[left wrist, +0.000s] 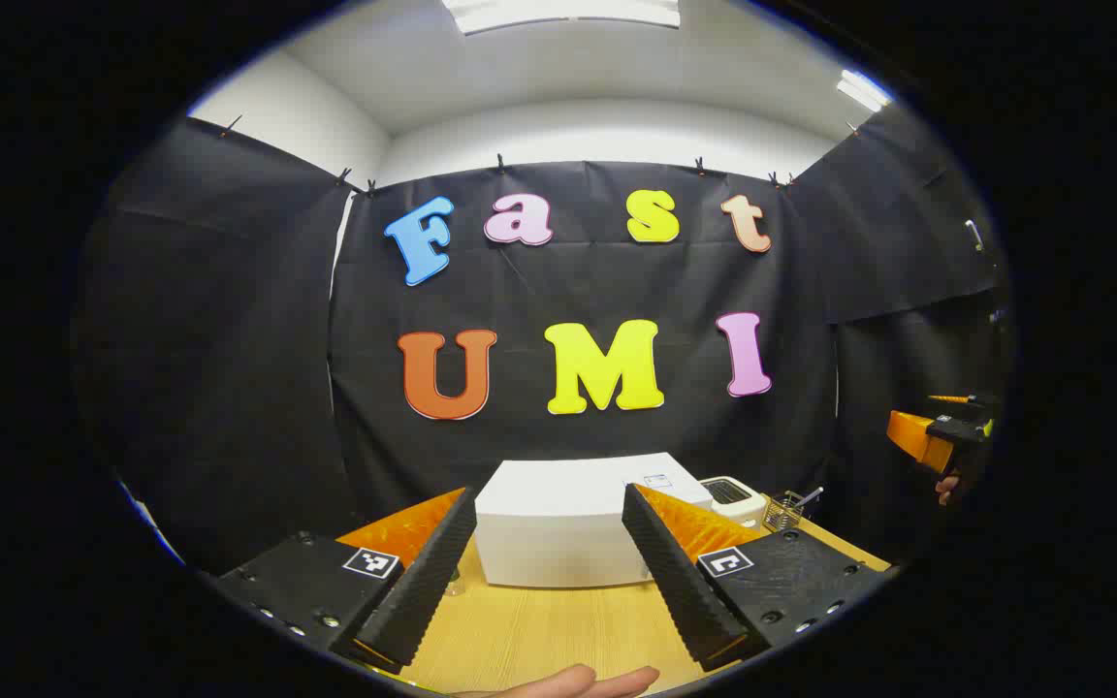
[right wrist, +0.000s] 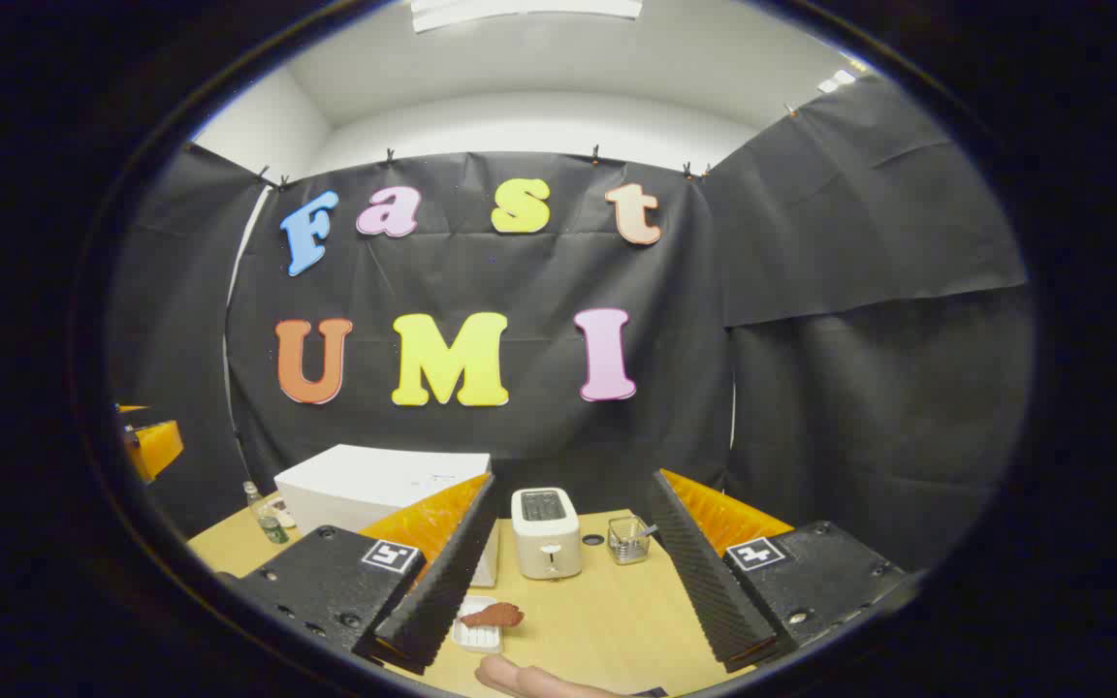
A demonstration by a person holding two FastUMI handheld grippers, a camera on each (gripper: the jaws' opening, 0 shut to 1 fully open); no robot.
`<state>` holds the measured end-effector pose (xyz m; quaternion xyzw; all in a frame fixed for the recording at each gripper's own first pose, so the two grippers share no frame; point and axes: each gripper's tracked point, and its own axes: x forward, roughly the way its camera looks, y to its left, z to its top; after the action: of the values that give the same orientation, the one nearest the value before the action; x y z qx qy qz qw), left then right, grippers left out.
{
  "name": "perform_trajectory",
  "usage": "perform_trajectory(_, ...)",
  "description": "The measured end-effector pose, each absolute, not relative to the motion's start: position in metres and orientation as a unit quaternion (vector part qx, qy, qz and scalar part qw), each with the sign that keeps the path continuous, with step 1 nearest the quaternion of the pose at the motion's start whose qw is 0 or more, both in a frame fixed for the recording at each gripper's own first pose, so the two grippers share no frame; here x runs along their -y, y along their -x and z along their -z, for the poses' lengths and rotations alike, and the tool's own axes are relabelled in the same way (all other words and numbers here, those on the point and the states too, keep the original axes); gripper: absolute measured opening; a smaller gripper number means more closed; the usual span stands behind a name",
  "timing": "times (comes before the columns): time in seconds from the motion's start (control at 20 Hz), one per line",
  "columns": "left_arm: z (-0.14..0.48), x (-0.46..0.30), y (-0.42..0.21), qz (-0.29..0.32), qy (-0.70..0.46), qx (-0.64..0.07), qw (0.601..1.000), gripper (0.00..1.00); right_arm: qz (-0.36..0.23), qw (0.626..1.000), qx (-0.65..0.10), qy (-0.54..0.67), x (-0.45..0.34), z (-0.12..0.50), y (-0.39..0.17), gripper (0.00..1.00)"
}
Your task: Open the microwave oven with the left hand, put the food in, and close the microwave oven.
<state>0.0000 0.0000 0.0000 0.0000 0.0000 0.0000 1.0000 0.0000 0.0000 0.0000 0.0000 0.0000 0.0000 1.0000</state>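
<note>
Microwave oven (left wrist: 568, 523): white box, standing on the wooden desk (left wrist: 539, 630) straight ahead of the left tool (left wrist: 551, 620), seen between its two fingers; door state cannot be told from this side. In the right gripper view the same oven (right wrist: 379, 490) sits ahead and to the left of the right tool (right wrist: 573, 620), partly behind its left finger.

Left tool: fingers spread wide, nothing between them, held above the desk and clear of the oven.

Right tool: fingers spread wide, holding nothing, held above the desk.

Food (right wrist: 493, 614): reddish-brown piece lying on a small white tray (right wrist: 476, 632), on the desk just beside the inner edge of the right tool's left finger, nearer than the oven.

Toaster (right wrist: 546, 531): white, upright, between the right tool's fingers and farther off; just right of the oven.

Wire basket (right wrist: 628, 540): small, right of the toaster, an utensil handle sticking out.

Bottles (right wrist: 268, 519): small, at the oven's left.

Fingertip (right wrist: 520, 679): a person's, at the lower edge below the right tool.
</note>
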Motion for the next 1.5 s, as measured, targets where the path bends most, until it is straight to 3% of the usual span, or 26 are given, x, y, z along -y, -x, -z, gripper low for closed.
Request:
perform_trajectory(0.35, 0.001, 0.005, -0.003, 0.004, 0.001, 0.004, 1.0, 0.96, 0.001, 1.0, -0.004, -0.002, 0.007, 0.005, -0.002, 1.0)
perform_trajectory(0.4, 0.002, 0.006, -0.004, 0.006, 0.002, 0.003, 1.0, 0.96, -0.001, 1.0, -0.004, -0.001, 0.006, 0.004, -0.001, 0.9)
perform_trajectory(0.45, 0.003, 0.006, -0.005, 0.007, 0.002, 0.001, 1.0, 0.96, -0.003, 1.0, -0.002, 0.0, 0.005, 0.005, 0.0, 1.0)
perform_trajectory(0.5, 0.006, 0.006, -0.007, 0.006, 0.003, 0.001, 1.0, 0.96, -0.005, 1.0, -0.002, 0.002, 0.004, 0.005, 0.0, 0.9)
perform_trajectory(0.55, 0.008, 0.007, -0.01, 0.006, 0.005, 0.0, 1.0, 0.96, -0.006, 1.0, -0.001, 0.003, 0.003, 0.006, 0.001, 1.0)
perform_trajectory(0.95, 0.047, 0.027, -0.048, 0.018, 0.034, -0.018, 0.999, 0.95, -0.009, 1.0, 0.004, 0.004, 0.005, 0.01, 0.005, 1.0)
perform_trajectory(1.0, 0.055, 0.032, -0.057, 0.018, 0.033, -0.022, 0.999, 0.86, -0.008, 1.0, 0.005, 0.004, 0.007, 0.011, 0.005, 1.0)
perform_trajectory(1.1, 0.072, 0.045, -0.075, 0.025, 0.028, -0.032, 0.999, 0.86, -0.007, 1.0, 0.004, 0.0, 0.01, 0.014, 0.005, 1.0)
perform_trajectory(1.15, 0.08, 0.052, -0.083, 0.029, 0.025, -0.034, 0.999, 0.95, -0.008, 1.0, 0.002, -0.002, 0.011, 0.016, 0.005, 1.0)
perform_trajectory(1.45, 0.149, 0.098, -0.131, 0.066, 0.029, -0.067, 0.995, 0.95, -0.017, 1.0, -0.013, -0.005, 0.014, 0.031, 0.009, 1.0)
perform_trajectory(1.5, 0.161, 0.102, -0.139, 0.064, 0.024, -0.07, 0.995, 0.95, -0.018, 1.0, -0.014, -0.006, 0.016, 0.032, 0.011, 0.9)
